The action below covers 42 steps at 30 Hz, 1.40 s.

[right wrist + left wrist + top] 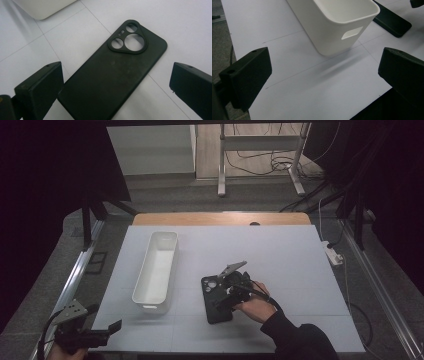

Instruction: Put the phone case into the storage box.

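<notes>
A black phone case [216, 314] lies back side up on the white mat, right of centre; its camera cutouts [130, 40] point to the far side. My right gripper [224, 296] hovers low over the case, open, one jaw on each side of it [117, 75], touching nothing that I can see. A long white bin [155, 270] stands empty left of the case. My left gripper [104, 318] is open at the mat's near left corner, facing the bin's near end [342, 22], nothing between its jaws [325, 67].
The white mat [280, 255] covers most of a wooden table whose far edge [220, 218] shows. A power strip [334, 254] lies off the mat's right edge. The bin's corner [42, 7] stands close to the case's far left. Cables run on the floor beyond.
</notes>
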Tool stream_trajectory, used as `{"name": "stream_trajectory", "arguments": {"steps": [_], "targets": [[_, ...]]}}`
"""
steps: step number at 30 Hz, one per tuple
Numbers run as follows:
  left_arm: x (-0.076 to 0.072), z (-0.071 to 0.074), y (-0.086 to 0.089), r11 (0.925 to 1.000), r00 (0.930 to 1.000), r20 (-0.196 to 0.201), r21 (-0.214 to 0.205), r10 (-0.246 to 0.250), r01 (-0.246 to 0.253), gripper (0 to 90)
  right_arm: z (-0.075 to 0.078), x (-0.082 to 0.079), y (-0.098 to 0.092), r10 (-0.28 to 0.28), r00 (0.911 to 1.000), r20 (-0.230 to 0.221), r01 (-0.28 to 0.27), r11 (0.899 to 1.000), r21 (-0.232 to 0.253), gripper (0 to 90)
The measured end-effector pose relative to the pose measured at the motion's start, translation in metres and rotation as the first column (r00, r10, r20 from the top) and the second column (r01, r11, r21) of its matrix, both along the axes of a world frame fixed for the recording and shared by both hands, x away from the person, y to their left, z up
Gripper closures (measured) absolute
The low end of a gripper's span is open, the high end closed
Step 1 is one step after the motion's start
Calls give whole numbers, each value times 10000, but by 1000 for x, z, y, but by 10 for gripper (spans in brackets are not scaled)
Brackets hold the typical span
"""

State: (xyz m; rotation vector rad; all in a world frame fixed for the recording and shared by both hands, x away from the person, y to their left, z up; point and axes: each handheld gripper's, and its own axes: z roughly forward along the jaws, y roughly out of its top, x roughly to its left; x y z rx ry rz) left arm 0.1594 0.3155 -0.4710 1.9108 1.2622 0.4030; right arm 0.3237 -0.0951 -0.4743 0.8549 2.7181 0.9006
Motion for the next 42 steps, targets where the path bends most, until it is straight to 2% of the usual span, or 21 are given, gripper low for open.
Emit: {"name": "stream_trajectory", "arguments": {"steps": [3,9,12,14,15,16,18,22,24,31,35,42], "targets": [[0,0,0,10000,10000,-1,-2,-1,1,0,-2,2,6,72,10000,-18,-72,9999,-144,0],[0,0,0,10000,10000,-4,3,-16,16,0,-6,6,16,92,9986,-530,-107,9995,-288,0],[0,0,0,10000,10000,-4,-13,-28,28,0,-8,6,18,73,9991,-413,-94,9987,-507,94],[0,0,0,10000,10000,0,-20,-37,37,0,-9,7,18,56,9986,-517,-90,9977,-670,259],[0,0,0,10000,10000,0,-23,-36,36,0,-9,7,17,101,9985,-546,-140,9973,-718,310],[0,0,0,10000,10000,0,-23,-36,36,0,-9,7,17,101,9985,-546,-140,9973,-718,310],[0,0,0,10000,10000,-1,-17,-47,47,0,-10,9,17,204,9971,-735,-266,9962,-835,471],[0,0,0,10000,10000,6,-17,-63,63,0,-13,7,18,592,9951,-797,-673,9925,-1020,788],[0,0,0,10000,10000,6,-23,-70,70,0,-13,6,19,835,9936,-761,-910,9907,-1011,894],[0,0,0,10000,10000,-8,-9,-89,89,0,-14,2,24,1237,9890,-805,-1295,9891,-706,895],[0,0,0,10000,10000,-11,7,-99,99,0,-18,-5,35,1775,9795,-950,-1820,9824,-410,895],[0,0,0,9999,9999,-14,38,-134,134,1,-30,-16,51,2383,9636,-1215,-2470,9670,-622,895]]}}
